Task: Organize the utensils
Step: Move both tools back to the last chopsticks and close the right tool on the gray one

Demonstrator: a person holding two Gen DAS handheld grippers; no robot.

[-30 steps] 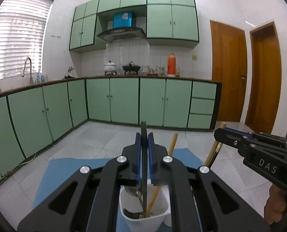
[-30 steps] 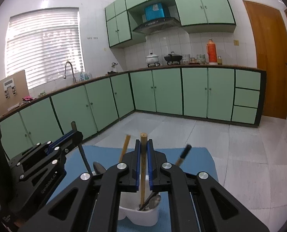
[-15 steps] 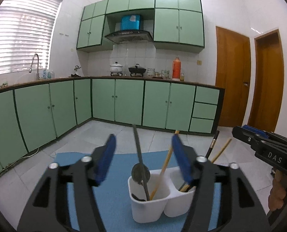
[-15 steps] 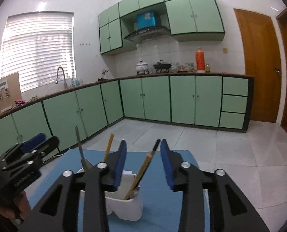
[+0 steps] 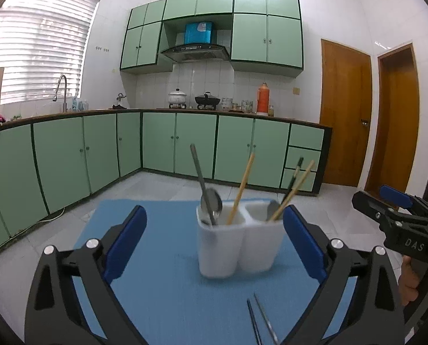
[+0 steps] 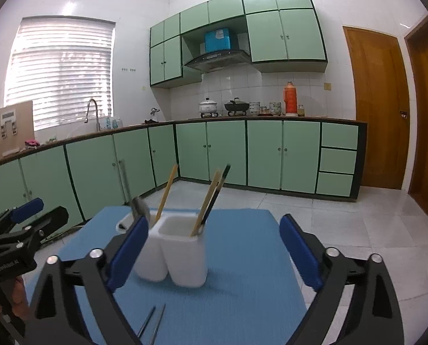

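A white two-compartment utensil holder [image 5: 237, 244] [image 6: 173, 256] stands on a blue mat [image 5: 162, 293] [image 6: 242, 273]. Its left compartment holds a metal spoon [image 5: 206, 195] and a wooden chopstick [image 5: 241, 189]. Its right compartment holds a wooden chopstick [image 5: 296, 188], a dark chopstick [image 6: 218, 195] and a spoon bowl. Two thin metal utensil ends [image 5: 260, 319] [image 6: 152, 325] lie on the mat in front of the holder. My left gripper [image 5: 214, 244] is open and empty, just in front of the holder. My right gripper [image 6: 211, 253] is open and empty too, and shows in the left wrist view [image 5: 392, 201].
The mat covers a table that stands in a kitchen. Green base cabinets [image 5: 185, 146] run along the back and left walls, with a sink tap [image 5: 60, 89] on the left. Two wooden doors [image 5: 346, 115] are at the right. The floor is tiled.
Both grippers let go of their utensils, opened wide and drew back from the holder. The spoon and the wooden chopstick now stand free in the holder.
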